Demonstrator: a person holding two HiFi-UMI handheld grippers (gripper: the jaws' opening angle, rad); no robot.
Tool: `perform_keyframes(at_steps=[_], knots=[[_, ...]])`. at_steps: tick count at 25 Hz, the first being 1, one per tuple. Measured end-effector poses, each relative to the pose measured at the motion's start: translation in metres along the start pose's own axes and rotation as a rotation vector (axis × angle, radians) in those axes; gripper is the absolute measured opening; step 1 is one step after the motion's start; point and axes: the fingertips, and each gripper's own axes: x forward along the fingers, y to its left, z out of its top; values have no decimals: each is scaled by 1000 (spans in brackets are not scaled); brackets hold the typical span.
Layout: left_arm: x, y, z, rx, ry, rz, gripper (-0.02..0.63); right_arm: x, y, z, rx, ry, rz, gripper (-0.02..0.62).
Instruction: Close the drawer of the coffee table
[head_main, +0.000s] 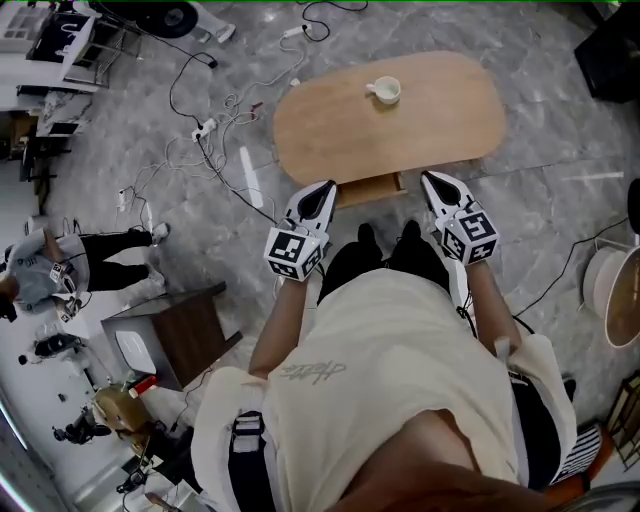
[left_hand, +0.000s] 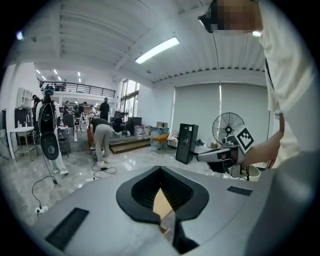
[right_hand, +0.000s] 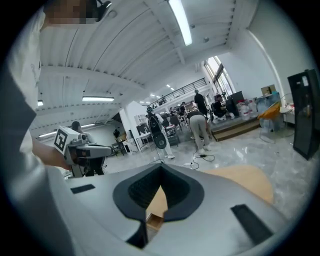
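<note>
The shallow light-wood drawer sticks out a little from under the near edge of the low oval light-wood bench. Its long axis runs along that edge, from one set of fingers to the other, and its front faces the person. It lies between the two pairs of fingertips. The left gripper has its fingers clenched tip to tip with nothing between them, over the drawer's left end. The right gripper is clenched and empty too, its fingertips just beyond the drawer's right end. No view shows clearly whether either tip touches the wood.

In the head view most of the drawer is hidden under the bench top, and the left fingers cover its left corner. Each gripper view shows only a sliver of pale wood and a drawer corner below the fingertips, in the gap between the black pads. The rest is cut off by the grey gripper body.

Only the head view shows the white cup on the bench, well beyond the fingertips. The right gripper view alone shows the bench's rounded end to the right of its fingers.
</note>
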Motion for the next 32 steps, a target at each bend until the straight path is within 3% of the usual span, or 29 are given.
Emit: perform_keyframes(at_steps=[7, 11, 20, 24, 32], knots=[[-12, 41, -12, -107, -36, 62, 5, 43, 16, -7, -17, 56, 42, -5], [-28, 73, -19, -130, -60, 48, 5, 69, 40, 3, -70, 61, 25, -6], [-65, 162, -41, -153, -54, 12, 5, 131, 98, 0, -29, 68, -38, -5], [-68, 195, -67, -170, -31, 1, 5, 162, 90, -44, -46, 121, -92, -5], [-46, 223, -151, -234, 108, 9, 5, 170, 54, -148, -37, 375, -145, -5]])
